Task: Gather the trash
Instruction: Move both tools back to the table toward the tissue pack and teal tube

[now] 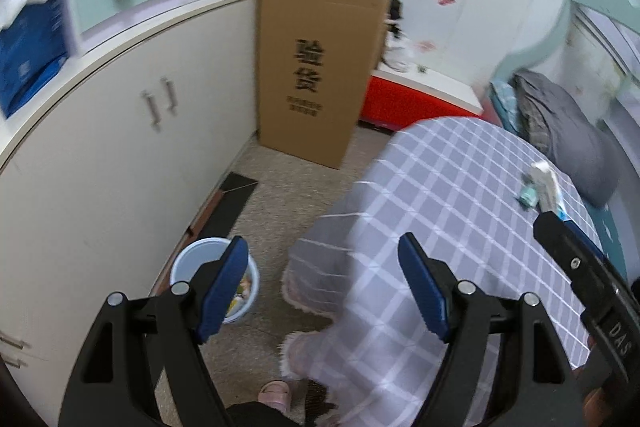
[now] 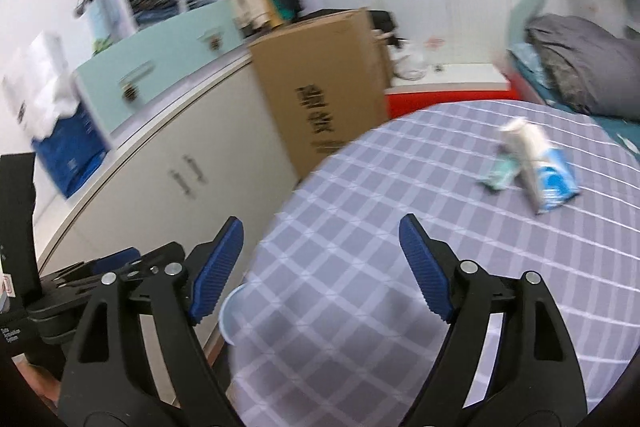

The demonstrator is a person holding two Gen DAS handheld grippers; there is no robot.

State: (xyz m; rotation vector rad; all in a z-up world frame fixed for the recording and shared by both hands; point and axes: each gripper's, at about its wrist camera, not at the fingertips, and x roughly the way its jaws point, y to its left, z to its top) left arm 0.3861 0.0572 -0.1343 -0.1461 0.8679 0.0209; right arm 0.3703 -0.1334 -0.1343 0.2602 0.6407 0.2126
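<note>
Blue pads on your left tool (image 1: 322,287) stand wide apart with nothing between them, and from the left wrist you look down past them at the floor and the near edge of the surface (image 1: 440,195) under its grey checked cloth. Low on the left of that view sits the pale blue bin (image 1: 188,259) on the floor beside the white cabinet (image 1: 120,155), with some scraps already inside it. Far off to the upper right, near the surface's far edge, lies the trash (image 1: 542,187), a white and blue wrapper with a small teal piece touching it; your right tool's black body reaches toward it from the lower right, so that tool is plainly the nearer one. From the right wrist, your right tool (image 2: 322,275) is likewise spread wide and empty, its pads over bare cloth. The trash (image 2: 536,167) lies ahead and to the right of the gap between the pads, well apart from them, its long axis running roughly away from you and tilted slightly. The bin's rim (image 2: 232,311) peeks out below the surface edge at lower left. Judging by this, the right tool should swing right and forward, then close across the wrapper's narrow width.
</note>
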